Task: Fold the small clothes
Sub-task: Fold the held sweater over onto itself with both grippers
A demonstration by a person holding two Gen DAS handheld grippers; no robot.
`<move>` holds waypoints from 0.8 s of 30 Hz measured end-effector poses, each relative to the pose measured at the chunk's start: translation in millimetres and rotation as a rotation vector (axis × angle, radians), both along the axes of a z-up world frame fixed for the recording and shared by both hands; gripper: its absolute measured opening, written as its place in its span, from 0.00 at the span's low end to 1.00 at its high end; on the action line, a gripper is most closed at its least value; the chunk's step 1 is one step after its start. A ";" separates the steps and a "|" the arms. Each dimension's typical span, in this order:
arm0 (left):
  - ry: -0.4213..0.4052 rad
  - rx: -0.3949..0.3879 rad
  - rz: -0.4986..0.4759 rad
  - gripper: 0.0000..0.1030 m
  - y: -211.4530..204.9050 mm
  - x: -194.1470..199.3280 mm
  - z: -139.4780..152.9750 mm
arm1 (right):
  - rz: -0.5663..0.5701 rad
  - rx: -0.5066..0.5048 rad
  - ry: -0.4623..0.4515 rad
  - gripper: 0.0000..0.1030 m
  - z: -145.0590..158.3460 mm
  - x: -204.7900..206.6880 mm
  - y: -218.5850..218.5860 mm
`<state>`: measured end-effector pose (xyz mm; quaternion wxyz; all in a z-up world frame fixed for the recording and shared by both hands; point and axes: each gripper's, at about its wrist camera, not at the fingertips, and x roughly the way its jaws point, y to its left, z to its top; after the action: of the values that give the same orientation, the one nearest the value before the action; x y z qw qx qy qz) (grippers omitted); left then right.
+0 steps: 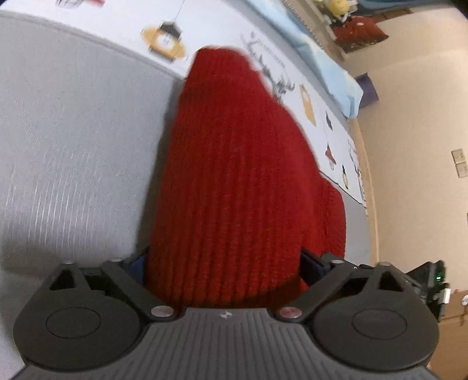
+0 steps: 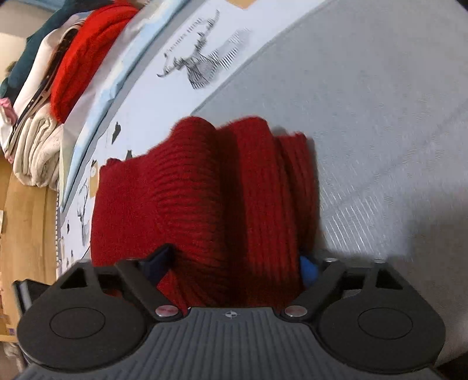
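Soft indoor light, motion blur, strong fisheye bending at edges.

Grey mat (image 1: 73,140) on printed bedsheet (image 1: 125,26).

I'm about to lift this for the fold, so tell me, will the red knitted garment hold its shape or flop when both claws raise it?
The red knit will probably flop: it already bunches into soft ridges between the right claw fingers. Its thick ribbing suggests some weight, so expect sag between the grips. The left claw grips bulky folds, so slipping seems unlikely.

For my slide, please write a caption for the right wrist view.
Right gripper holds bunched red knit garment above a grey mat.
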<state>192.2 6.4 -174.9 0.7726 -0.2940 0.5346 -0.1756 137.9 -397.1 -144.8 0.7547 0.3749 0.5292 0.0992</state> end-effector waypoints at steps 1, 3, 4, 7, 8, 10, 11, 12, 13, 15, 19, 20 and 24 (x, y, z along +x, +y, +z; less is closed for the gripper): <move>-0.018 0.024 -0.008 0.80 -1.7 1.2 6.7 | -0.001 0.000 -0.013 0.66 2.8 1.5 1.6; -0.067 0.069 -0.034 0.68 -1.1 2.9 24.3 | -0.005 -0.024 -0.036 0.55 9.4 4.1 5.1; -0.087 0.085 -0.048 0.65 0.5 5.5 32.0 | -0.010 -0.041 -0.054 0.50 14.0 5.8 6.9; -0.159 0.146 -0.077 0.64 12.8 15.1 66.2 | 0.014 -0.087 -0.141 0.41 31.8 14.9 18.6; -0.182 0.167 -0.076 0.64 18.7 18.9 76.0 | 0.035 -0.115 -0.185 0.40 39.4 18.9 27.8; -0.228 0.201 -0.064 0.64 35.1 27.5 95.8 | 0.068 -0.148 -0.269 0.40 52.9 28.2 48.6; -0.251 0.214 -0.057 0.64 44.5 31.7 105.1 | 0.070 -0.140 -0.294 0.39 56.7 34.1 56.1; -0.275 0.221 -0.049 0.64 54.7 36.9 113.6 | 0.067 -0.121 -0.316 0.39 60.5 40.3 62.7; -0.289 0.223 -0.040 0.65 62.5 41.5 120.2 | 0.063 -0.102 -0.344 0.39 65.6 48.8 71.4; -0.291 0.214 -0.008 0.66 81.2 52.2 128.7 | 0.060 -0.099 -0.408 0.39 78.0 62.1 87.7; -0.273 0.221 0.056 0.76 117.2 69.2 118.9 | 0.086 -0.140 -0.552 0.39 98.9 88.0 122.5; -0.239 0.249 0.076 0.76 125.0 72.1 112.8 | 0.095 -0.145 -0.549 0.41 97.2 95.3 129.6; -0.184 0.283 0.098 0.72 145.0 53.4 113.7 | 0.104 -0.278 -0.381 0.47 68.0 120.0 145.5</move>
<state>245.7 151.4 -61.2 0.8596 -0.1904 0.4661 -0.0868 257.9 -251.6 -76.9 0.8790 0.2143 0.4045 0.1332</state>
